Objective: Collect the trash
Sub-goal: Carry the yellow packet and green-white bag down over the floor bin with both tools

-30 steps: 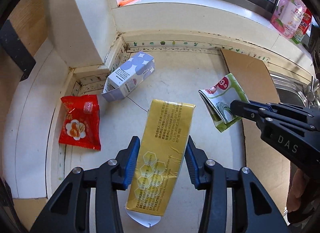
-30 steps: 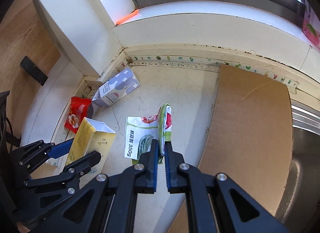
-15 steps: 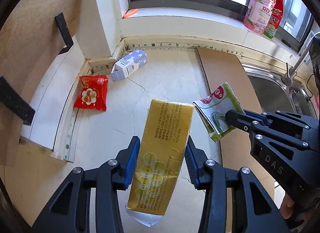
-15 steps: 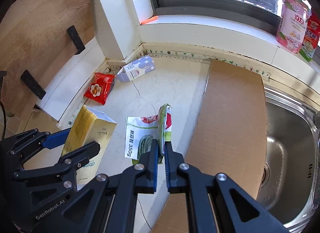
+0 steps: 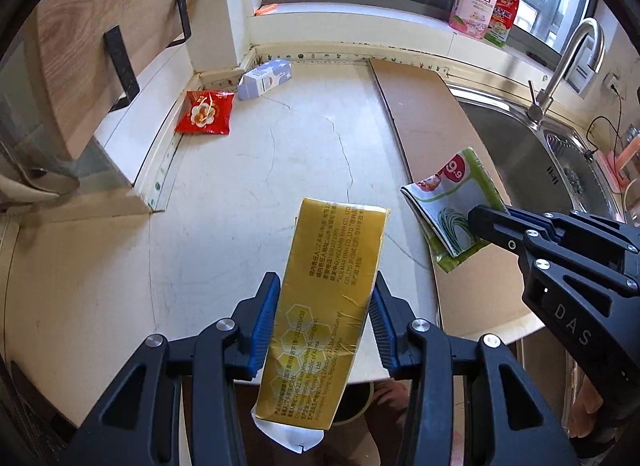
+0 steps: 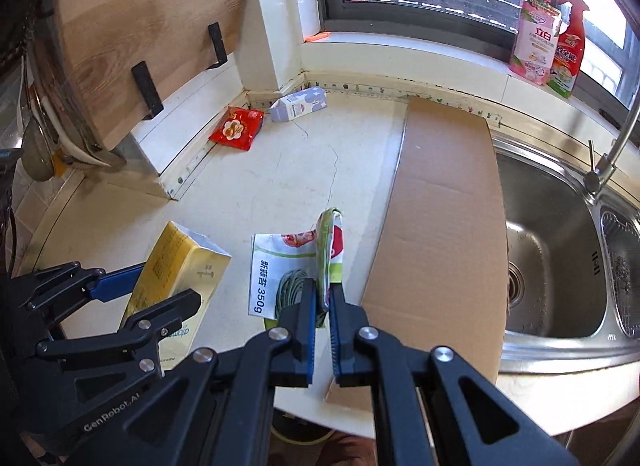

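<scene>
A long yellow carton [image 5: 328, 290] is clamped between the blue pads of my left gripper [image 5: 323, 298] and hangs above the counter's front edge; the same carton [image 6: 176, 282] shows at the lower left of the right wrist view. My right gripper [image 6: 323, 290] is shut on a folded green-and-white plastic packet [image 6: 296, 262], which also appears at the right of the left wrist view as the packet [image 5: 452, 205]. Far back on the white counter [image 5: 256, 169] lie a red snack bag [image 5: 206, 111] and a small white-and-lilac milk carton [image 5: 265, 78].
A flat cardboard sheet [image 6: 440, 193] covers the counter beside the steel sink [image 6: 552, 234] with its tap [image 5: 568, 61]. Two detergent bottles [image 6: 536, 41] stand on the window sill. A wooden board [image 6: 136, 33] on black brackets leans at the left wall.
Both grippers have pulled back from the wall toward the counter's front edge and risen a little, each keeping its item. The red bag and milk carton now look farther away.
</scene>
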Demonstrator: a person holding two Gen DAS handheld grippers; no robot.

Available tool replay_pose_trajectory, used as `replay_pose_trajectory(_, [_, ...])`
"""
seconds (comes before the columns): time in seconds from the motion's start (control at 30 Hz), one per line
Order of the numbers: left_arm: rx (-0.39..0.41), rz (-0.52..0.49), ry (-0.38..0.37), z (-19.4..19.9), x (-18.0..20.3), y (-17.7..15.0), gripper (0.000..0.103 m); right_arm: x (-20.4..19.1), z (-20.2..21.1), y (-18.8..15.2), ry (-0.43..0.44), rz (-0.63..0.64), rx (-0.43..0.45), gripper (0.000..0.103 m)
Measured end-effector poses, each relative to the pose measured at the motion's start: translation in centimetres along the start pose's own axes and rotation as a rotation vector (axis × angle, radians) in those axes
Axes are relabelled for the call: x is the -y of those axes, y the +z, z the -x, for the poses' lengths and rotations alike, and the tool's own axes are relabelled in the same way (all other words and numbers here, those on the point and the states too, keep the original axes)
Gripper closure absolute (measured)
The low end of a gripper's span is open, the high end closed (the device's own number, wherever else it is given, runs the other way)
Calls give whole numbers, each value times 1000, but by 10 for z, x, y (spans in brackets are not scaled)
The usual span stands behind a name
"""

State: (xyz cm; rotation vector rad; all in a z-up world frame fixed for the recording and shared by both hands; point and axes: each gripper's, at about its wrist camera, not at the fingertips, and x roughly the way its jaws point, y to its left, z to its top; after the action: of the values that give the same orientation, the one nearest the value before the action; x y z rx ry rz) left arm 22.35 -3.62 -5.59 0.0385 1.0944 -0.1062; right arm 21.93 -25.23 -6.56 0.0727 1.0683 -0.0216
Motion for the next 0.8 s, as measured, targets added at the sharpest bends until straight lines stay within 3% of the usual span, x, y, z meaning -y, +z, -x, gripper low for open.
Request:
replay_pose_trajectory(0.4, [19,-77,0,44,2,-107,61,-41,49,-103,-56,-46,-16,97])
replay_pose_trajectory(0.8, [-27,-23,-11,43,-2,-175,61,-69,52,-172,-77,3,-120,97])
